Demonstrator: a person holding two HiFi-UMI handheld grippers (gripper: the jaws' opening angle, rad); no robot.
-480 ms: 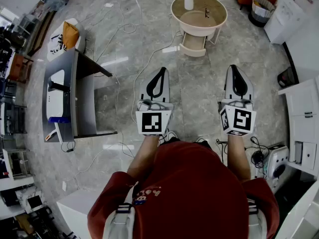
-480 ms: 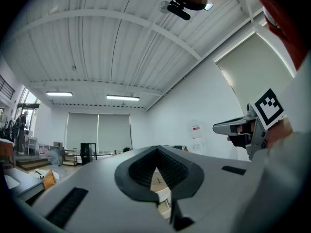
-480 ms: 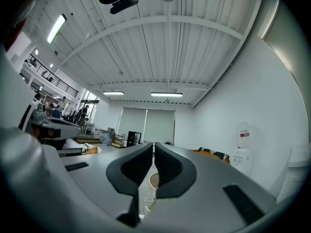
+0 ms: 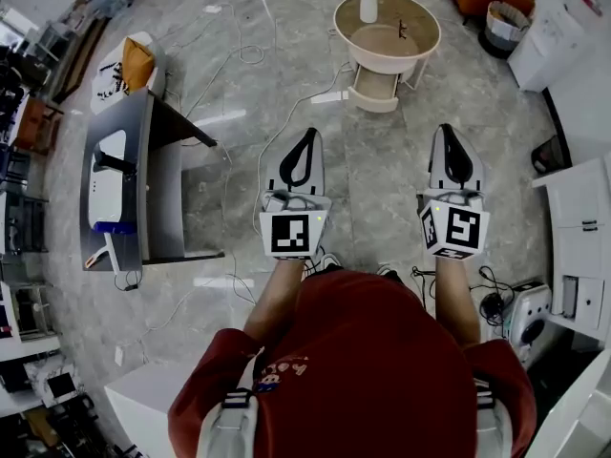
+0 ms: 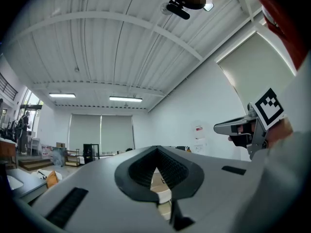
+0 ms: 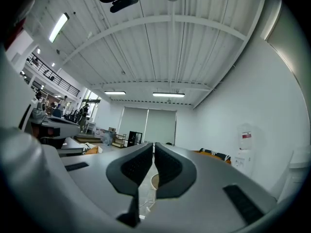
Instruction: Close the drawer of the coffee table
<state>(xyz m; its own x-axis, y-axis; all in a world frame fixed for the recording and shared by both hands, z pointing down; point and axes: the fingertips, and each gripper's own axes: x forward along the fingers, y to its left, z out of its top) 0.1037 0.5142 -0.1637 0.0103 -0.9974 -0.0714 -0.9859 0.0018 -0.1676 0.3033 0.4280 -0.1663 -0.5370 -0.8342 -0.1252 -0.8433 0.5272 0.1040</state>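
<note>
Coffee table [image 4: 431, 41] is seen far ahead across the floor, vase [image 4: 368, 6] on top, drawer [image 4: 372, 92] pulled open toward the person. Left gripper [image 4: 310, 136] and right gripper [image 4: 452, 132] are held level, well short of it, jaws clenched on nothing. White cables [image 4: 248, 53] are strewn over the floor; a grey desk [image 4: 153, 189] is at left.

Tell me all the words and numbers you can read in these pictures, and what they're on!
No text can be read for sure.
Print on the red shirt: too blurred.
Red label on the white unit by the wall: too small.
Papers on the wall: too small.
Square markers: black-and-white patterns, no letters.
</note>
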